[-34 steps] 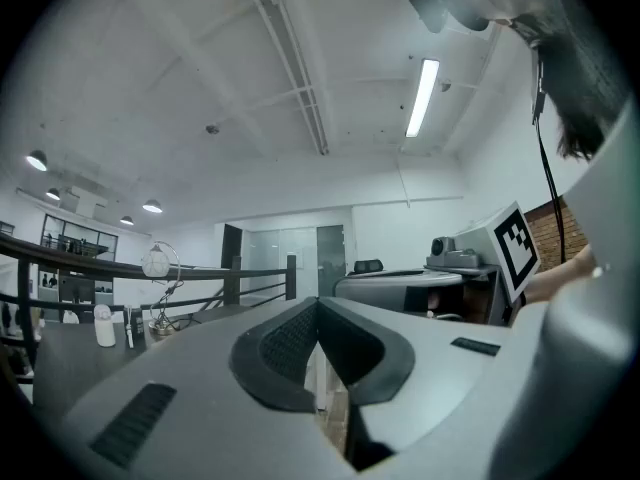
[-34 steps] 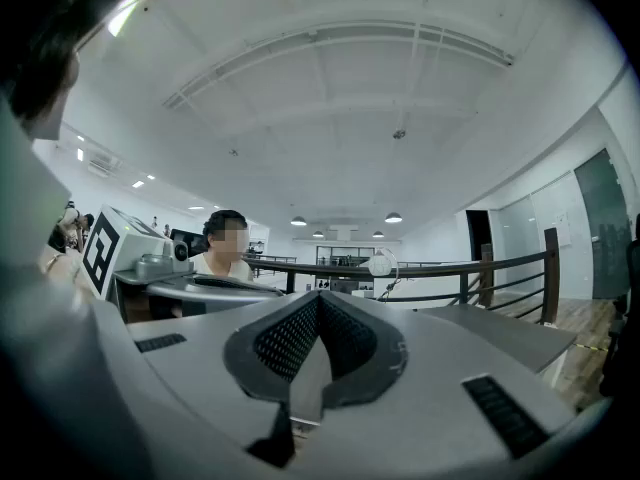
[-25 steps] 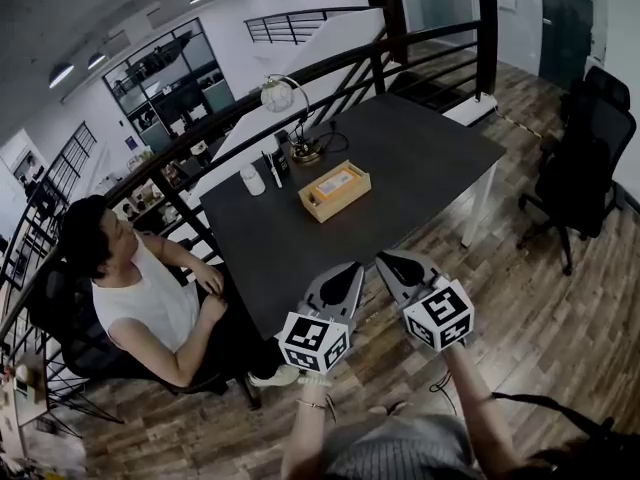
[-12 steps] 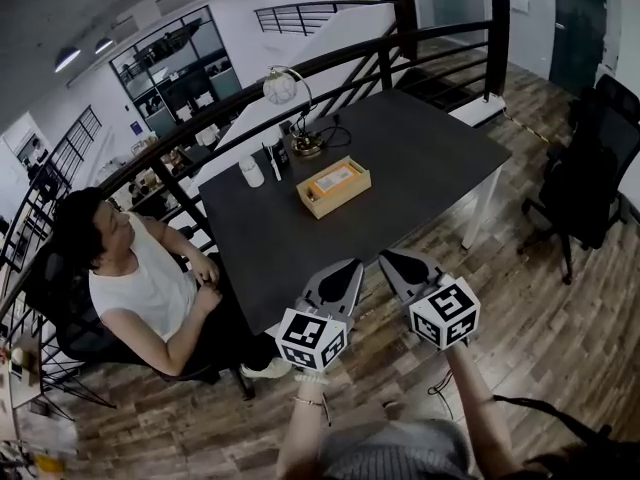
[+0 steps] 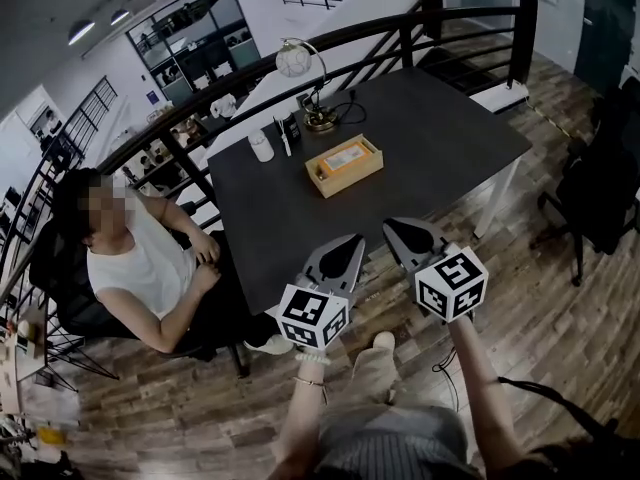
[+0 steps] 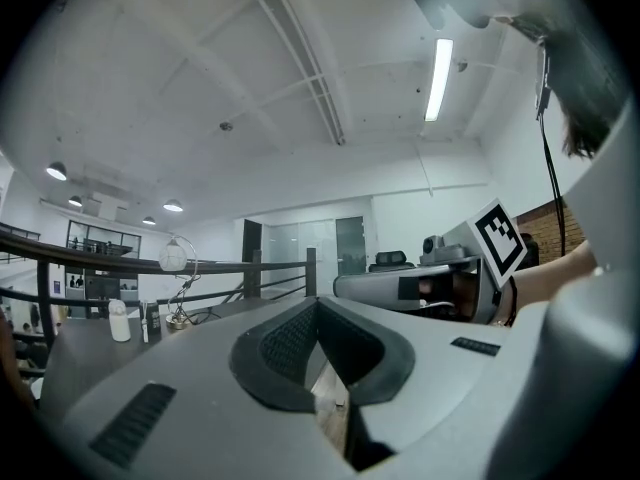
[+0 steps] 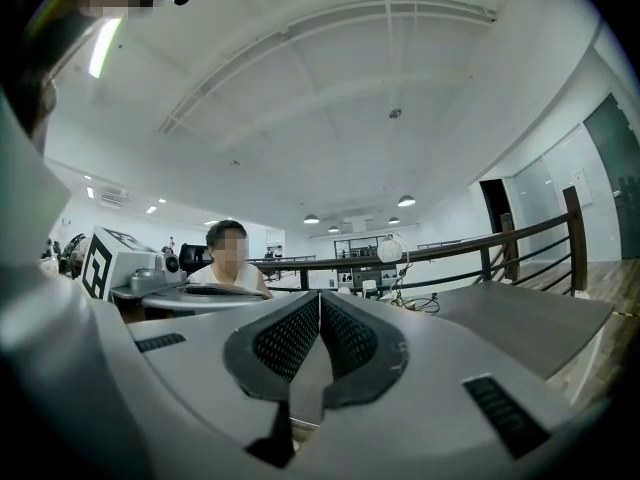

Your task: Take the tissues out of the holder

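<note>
Tissue holder (image 5: 344,165) slightly nearer than before

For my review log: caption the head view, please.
Left tool and right tool, both shut and empty, held at the near edge of the dark table; wooden tissue holder sits mid-table.

Two grippers showing: left gripper (image 5: 357,239), right gripper (image 5: 388,225). One table (image 5: 430,158) standing, bearing four things: one holder (image 5: 344,164), one lamp (image 5: 319,121), one white bottle (image 5: 261,146), one dark can (image 5: 291,128). One person (image 5: 130,263) sitting at left. Two black chairs showing: one chair (image 5: 52,288) under person, other chair (image 5: 600,193) at right.
</note>
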`<state>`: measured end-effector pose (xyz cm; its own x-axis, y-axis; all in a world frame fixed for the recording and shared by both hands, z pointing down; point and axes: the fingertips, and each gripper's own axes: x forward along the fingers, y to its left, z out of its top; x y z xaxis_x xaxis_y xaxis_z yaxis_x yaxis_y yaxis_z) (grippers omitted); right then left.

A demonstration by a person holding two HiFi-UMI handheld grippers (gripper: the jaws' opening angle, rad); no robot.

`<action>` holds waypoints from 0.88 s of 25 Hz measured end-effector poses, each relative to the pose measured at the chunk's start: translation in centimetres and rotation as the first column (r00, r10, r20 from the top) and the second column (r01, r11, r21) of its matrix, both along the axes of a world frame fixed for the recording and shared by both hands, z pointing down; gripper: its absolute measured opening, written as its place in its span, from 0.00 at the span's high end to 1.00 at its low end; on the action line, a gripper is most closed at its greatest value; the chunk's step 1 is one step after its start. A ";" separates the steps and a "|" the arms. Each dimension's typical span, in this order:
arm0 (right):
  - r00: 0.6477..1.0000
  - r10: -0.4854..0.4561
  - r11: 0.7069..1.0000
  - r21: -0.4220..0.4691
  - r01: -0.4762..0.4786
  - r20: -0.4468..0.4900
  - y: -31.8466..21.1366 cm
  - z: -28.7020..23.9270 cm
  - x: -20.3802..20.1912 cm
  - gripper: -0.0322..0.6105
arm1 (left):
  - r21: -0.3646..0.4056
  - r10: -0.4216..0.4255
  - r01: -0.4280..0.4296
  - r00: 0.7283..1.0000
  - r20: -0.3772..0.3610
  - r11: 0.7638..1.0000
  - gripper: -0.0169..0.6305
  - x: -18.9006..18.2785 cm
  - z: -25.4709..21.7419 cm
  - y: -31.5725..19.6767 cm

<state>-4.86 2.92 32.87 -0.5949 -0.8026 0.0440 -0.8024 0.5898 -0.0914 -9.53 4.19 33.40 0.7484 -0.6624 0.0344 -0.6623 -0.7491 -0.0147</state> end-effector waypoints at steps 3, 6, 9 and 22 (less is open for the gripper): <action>1.000 -0.012 1.000 -0.007 0.012 -0.001 -1.3 0.5 0.2 0.93 | -0.005 -0.006 0.006 1.000 0.001 1.000 0.96 0.2 0.5 -1.5; 1.000 -0.021 1.000 -0.012 0.021 -0.010 -3.0 0.9 0.6 0.93 | -0.010 -0.008 0.008 1.000 -0.007 1.000 0.96 0.8 1.0 -3.4; 1.000 -0.025 0.999 -0.032 0.024 -0.018 -5.0 1.7 1.2 0.93 | -0.022 -0.003 0.003 1.000 -0.010 1.000 0.96 1.6 1.6 -5.4; 0.995 -0.101 0.992 -0.080 0.101 -0.001 -17.1 1.6 1.1 0.93 | -0.039 -0.045 0.045 0.999 0.011 0.998 0.96 1.2 2.1 -17.0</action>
<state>-3.77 -14.18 34.45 -0.6723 -0.7323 0.1089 -0.7397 0.6587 -0.1375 -8.38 -12.85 35.48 0.7175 -0.6932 0.0688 -0.6951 -0.7188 0.0072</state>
